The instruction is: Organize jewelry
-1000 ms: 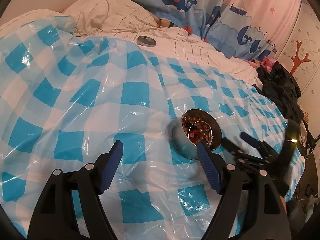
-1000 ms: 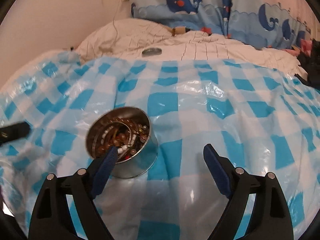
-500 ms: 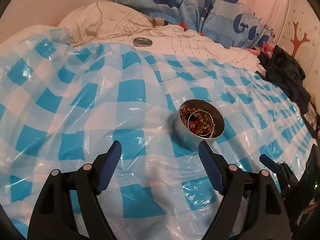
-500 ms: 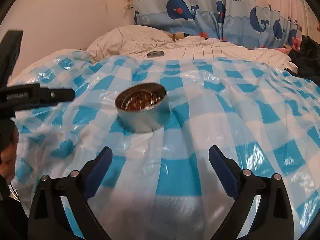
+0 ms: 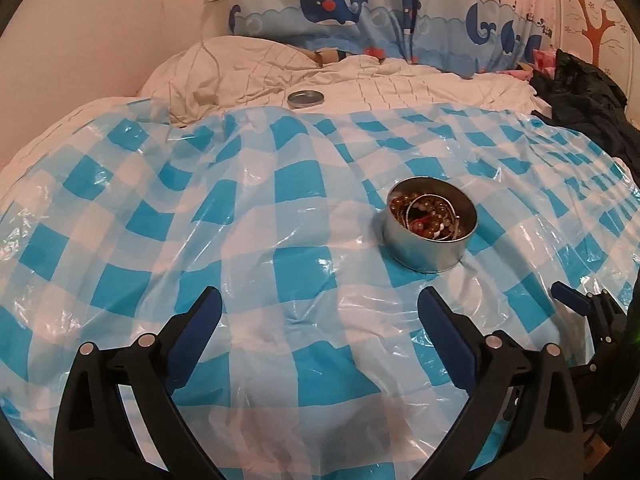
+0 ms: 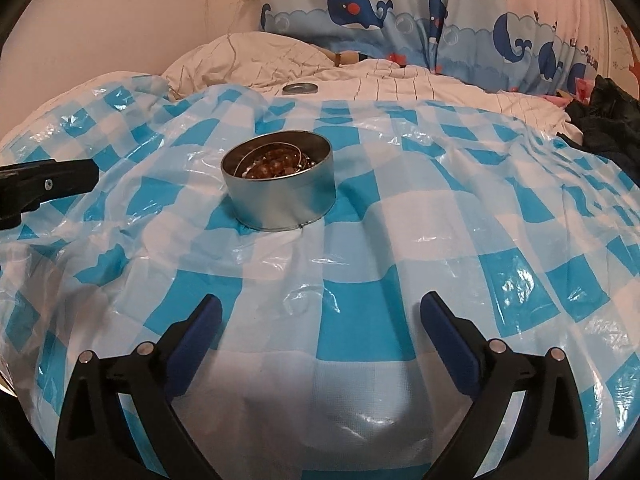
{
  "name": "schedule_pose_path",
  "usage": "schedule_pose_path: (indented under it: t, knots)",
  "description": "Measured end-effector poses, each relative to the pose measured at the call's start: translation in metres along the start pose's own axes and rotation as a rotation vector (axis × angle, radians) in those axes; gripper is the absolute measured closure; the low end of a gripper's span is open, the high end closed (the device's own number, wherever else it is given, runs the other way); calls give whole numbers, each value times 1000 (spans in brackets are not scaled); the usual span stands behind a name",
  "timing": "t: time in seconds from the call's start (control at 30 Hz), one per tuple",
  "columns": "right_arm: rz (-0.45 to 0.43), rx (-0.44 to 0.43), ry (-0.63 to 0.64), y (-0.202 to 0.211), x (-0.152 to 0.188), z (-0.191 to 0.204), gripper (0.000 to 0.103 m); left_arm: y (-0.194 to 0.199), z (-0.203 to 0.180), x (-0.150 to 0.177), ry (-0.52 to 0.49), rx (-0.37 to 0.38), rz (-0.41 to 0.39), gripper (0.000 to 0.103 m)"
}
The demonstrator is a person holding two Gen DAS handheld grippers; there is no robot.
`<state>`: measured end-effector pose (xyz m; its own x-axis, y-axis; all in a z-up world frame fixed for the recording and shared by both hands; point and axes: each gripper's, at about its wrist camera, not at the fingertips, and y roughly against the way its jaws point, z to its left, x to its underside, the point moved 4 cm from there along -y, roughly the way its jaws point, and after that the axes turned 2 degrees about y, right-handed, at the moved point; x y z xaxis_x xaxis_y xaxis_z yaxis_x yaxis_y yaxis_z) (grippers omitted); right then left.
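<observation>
Grippers: left gripper point(image 5: 320, 316) and right gripper point(image 6: 320, 316) empty, jaws apart, both withdrawn from tin.
Round silver tin point(image 6: 279, 184): beaded jewelry point(image 5: 430, 216) inside; lidding likely remains.

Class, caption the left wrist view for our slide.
Open tin of beaded jewelry on checked plastic sheet, left gripper open.

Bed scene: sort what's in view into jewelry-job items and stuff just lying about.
Job items:
- round metal tin
- bead jewelry inside it
- tin lid on the white duvet

Lying about:
- checkered plastic sheet
- whale curtain
- black clothing
</observation>
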<state>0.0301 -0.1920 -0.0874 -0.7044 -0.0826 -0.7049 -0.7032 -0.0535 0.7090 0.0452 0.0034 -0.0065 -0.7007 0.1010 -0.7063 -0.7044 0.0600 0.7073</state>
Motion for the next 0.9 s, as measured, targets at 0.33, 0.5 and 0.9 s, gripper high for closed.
schedule_pose_path:
  t: [0.33, 0.5, 0.9]
  knots:
    - [20, -22, -38, -2, -2, -3, 8, -12, -15, 0, -26, 5, 26, 8]
    - [21, -26, -45, -2, -2, -4, 8, -17, -20, 2, -7, 16, 46, 8]
    - [24, -26, -45, -2, -2, -5, 8, -27, -12, 12, 114, 74, 99, 8]
